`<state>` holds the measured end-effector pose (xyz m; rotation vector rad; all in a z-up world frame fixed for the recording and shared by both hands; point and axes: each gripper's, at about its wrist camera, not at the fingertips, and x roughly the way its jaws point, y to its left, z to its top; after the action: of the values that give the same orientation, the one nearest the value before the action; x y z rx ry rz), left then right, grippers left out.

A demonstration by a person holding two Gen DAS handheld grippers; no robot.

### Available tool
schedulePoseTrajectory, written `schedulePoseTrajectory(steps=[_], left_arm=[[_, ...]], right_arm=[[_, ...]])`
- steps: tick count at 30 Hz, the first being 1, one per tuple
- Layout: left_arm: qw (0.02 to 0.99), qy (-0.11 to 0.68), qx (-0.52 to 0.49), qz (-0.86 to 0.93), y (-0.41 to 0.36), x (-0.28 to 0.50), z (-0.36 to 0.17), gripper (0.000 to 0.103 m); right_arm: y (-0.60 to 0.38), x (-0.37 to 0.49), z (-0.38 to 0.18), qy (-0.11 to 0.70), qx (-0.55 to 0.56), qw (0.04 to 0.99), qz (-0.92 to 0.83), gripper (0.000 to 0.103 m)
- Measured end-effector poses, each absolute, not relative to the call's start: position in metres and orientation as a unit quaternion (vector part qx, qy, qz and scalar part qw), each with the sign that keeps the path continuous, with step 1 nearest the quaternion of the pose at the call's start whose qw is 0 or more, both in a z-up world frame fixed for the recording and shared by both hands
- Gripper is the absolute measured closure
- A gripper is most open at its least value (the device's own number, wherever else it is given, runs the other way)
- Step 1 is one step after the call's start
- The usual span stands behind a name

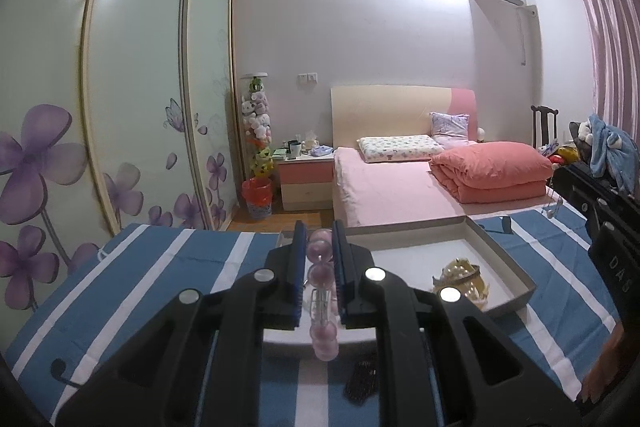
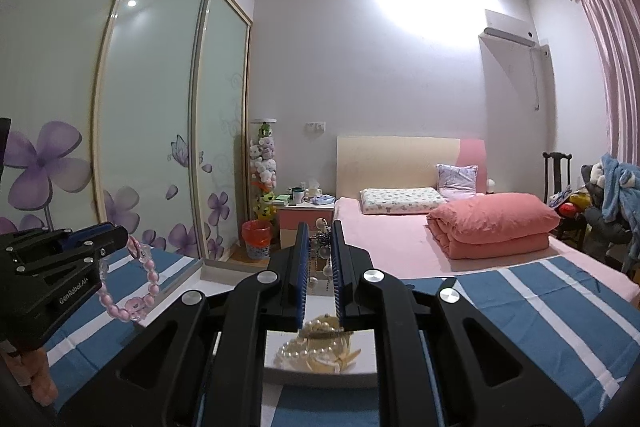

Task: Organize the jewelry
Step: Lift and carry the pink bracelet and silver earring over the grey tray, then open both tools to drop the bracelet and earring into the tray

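Observation:
My left gripper (image 1: 319, 247) is shut on a pink bead bracelet (image 1: 323, 337) and holds it above the near edge of a shallow white tray (image 1: 508, 259). The bracelet also hangs from that gripper in the right wrist view (image 2: 134, 293). My right gripper (image 2: 320, 243) is shut on a dangling piece of silver and pearl jewelry (image 2: 321, 241) above the tray. A pile of pearl and gold jewelry (image 2: 320, 345) lies in the tray below it, and shows in the left wrist view (image 1: 464, 281).
The tray rests on a blue and white striped cloth (image 1: 152, 267) on a bed. A small dark object (image 1: 362, 379) lies on the cloth near the tray. A folded pink quilt (image 2: 492, 227) lies further up the bed. Wardrobe doors (image 2: 152, 107) stand left.

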<state>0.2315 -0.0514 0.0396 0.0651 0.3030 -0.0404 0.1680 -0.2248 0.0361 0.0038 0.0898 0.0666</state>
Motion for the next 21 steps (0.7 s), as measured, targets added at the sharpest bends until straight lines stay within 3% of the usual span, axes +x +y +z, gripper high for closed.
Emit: schedulePoseTrajectory(steps=[21], left_arm=[[0.975, 0.214, 0.025, -0.055, -0.077, 0.321, -0.001, 0.089]], right_arm=[[-0.229, 0.241, 0.006, 0.127, 0.014, 0.99, 0.064, 0.091]])
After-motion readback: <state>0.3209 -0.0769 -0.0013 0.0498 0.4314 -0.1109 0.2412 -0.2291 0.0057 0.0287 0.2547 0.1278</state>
